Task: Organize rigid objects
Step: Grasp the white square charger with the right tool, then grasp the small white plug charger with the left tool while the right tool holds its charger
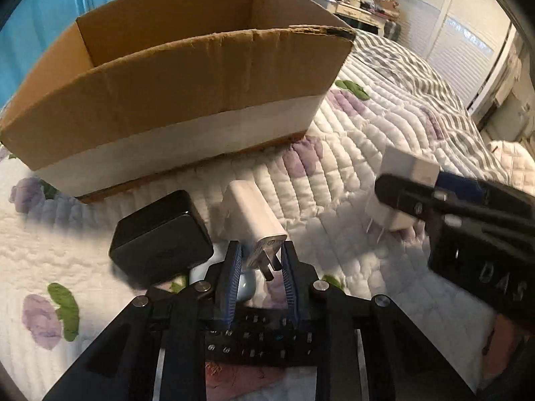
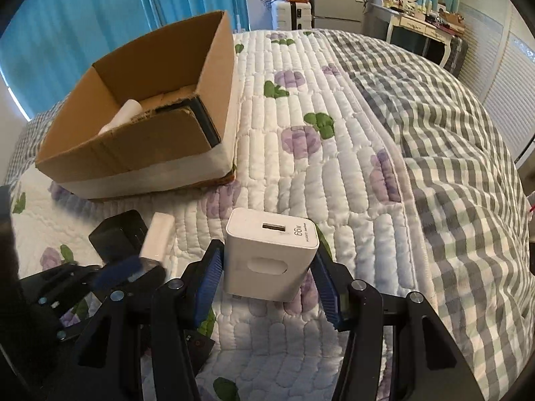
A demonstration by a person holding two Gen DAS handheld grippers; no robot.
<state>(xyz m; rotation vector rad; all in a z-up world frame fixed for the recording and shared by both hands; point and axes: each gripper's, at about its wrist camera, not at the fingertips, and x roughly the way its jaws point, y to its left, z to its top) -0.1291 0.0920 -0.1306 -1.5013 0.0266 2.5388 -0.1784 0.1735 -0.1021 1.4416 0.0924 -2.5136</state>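
In the left wrist view my left gripper is shut on the plug end of a slim white charger that lies on the quilt. A black adapter sits just to its left, touching or nearly so. My right gripper is shut on a white 66W charger, its blue pads on both sides. The left wrist view shows that charger held a little above the quilt, prongs down. An open cardboard box stands behind the objects. The right wrist view shows my left gripper blurred at lower left.
The box holds a white cylinder and a dark flat item. A pale blue object lies under my left fingers. A grey checked blanket covers the bed's right side. Furniture lines the far wall.
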